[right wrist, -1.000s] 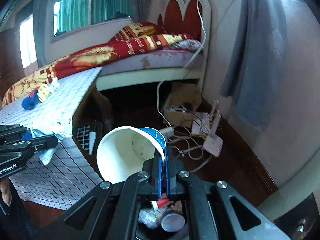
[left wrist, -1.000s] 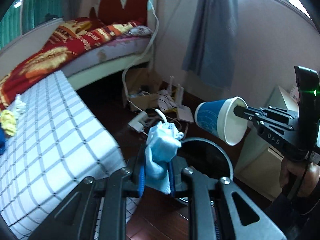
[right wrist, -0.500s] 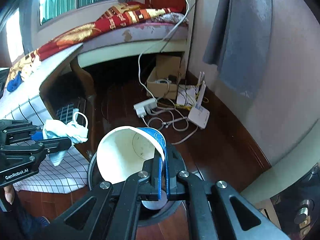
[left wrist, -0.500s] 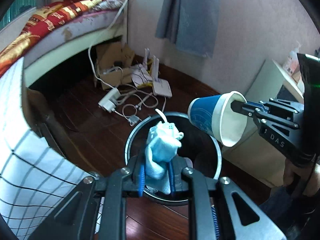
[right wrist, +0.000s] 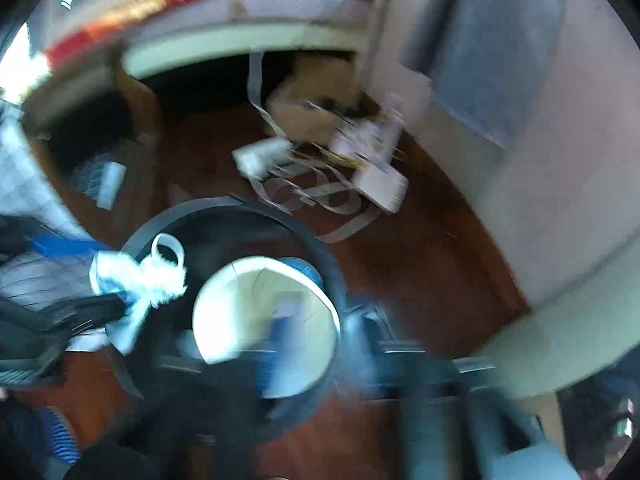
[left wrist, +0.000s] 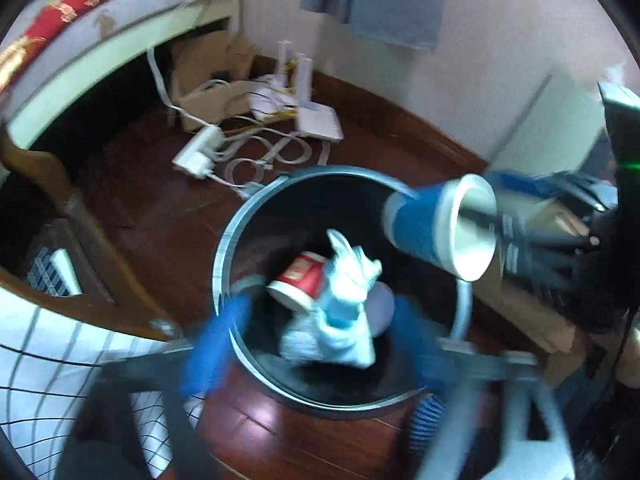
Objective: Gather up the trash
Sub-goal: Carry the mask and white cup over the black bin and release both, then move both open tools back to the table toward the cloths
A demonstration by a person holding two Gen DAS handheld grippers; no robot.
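Observation:
A round black trash bin (left wrist: 224, 256) with a metal rim stands on the wood floor below both grippers; it also shows in the right wrist view (right wrist: 224, 208). My left gripper (left wrist: 320, 320) is open above it, blue pads spread wide. The crumpled white face mask (left wrist: 340, 304) hangs free between them over the bin; it also shows in the right wrist view (right wrist: 140, 280). A red cup (left wrist: 298, 276) lies inside. My right gripper (right wrist: 308, 344) is blurred and opening; the blue paper cup (right wrist: 264, 320) is still at its fingers, over the bin's right rim (left wrist: 436, 228).
A power strip, coiled cables and white routers (left wrist: 316, 124) lie on the floor beyond the bin beside a cardboard box (left wrist: 212, 84). A bed (left wrist: 92, 40) is at the back left. A checked tablecloth (left wrist: 36, 360) hangs at the lower left. A pale cabinet (right wrist: 560, 240) stands at the right.
Both grippers tipped down over the bin. My left gripper opened and let go of the mask. My right gripper's fingers have spread around the blue cup.

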